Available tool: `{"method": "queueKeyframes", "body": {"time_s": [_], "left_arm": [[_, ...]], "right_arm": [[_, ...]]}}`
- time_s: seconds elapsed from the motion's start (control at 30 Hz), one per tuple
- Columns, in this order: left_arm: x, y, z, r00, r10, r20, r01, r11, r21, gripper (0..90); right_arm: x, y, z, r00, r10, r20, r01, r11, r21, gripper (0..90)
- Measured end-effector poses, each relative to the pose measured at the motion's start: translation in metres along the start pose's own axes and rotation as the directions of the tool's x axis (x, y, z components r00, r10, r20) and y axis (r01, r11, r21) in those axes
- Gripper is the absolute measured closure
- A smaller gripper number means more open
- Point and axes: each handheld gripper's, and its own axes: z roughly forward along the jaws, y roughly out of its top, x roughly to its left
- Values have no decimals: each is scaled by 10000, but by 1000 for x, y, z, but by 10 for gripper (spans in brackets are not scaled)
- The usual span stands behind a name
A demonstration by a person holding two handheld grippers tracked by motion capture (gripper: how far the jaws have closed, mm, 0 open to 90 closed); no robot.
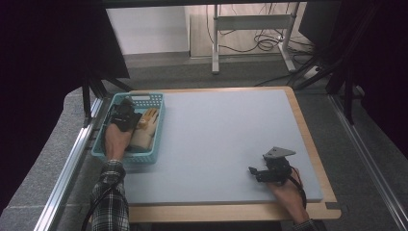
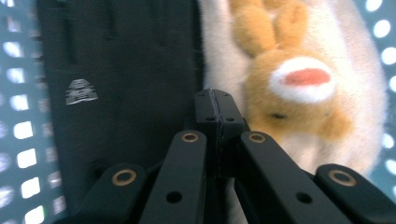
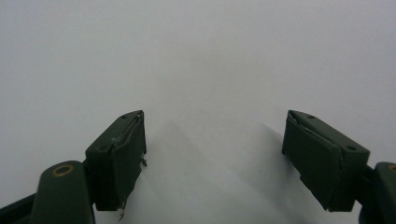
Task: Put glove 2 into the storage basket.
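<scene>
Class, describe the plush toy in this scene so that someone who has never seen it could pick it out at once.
Start at the grey table mat and go to the teal plastic basket at its left edge. Inside lies the plush toy, beside a dark fabric item under the left gripper. It alone is furry: cream and orange, with an orange-red patch.

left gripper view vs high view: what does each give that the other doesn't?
Left gripper view alone: the left gripper with jaws pressed together, the plush rabbit's face with its pink nose, a pale logo on the black cloth item beside it.

High view alone: the whole teal basket at the grey mat's left edge, the right gripper resting on the mat near the right front, both forearms, the floor and desk legs beyond.

Both: left gripper, plush, black item and the basket's perforated wall.
</scene>
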Motion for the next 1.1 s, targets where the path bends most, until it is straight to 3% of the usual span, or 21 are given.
{"method": "queueKeyframes", "body": {"time_s": [0.1,0.27,0.57,0.77,1.1], "left_arm": [[-8,3,3,9991,29,418,-27,10000,-29,900],[-21,7,-2,9969,292,724,-276,9993,-234,900],[-15,2,3,9985,259,489,-253,9996,-127,900],[-9,1,-7,9997,248,-79,-252,9981,-567,707],[4,-5,-21,9995,-162,-262,134,9942,-1068,542]], "right_arm": [[0,0,0,10000,-17,1,17,10000,5,211],[0,0,0,10000,-25,1,25,10000,17,210],[0,0,0,10000,-8,-2,8,10000,1,211],[0,0,0,10000,-5,-4,5,10000,2,211],[0,0,0,10000,-15,3,15,10000,3,211]]}}
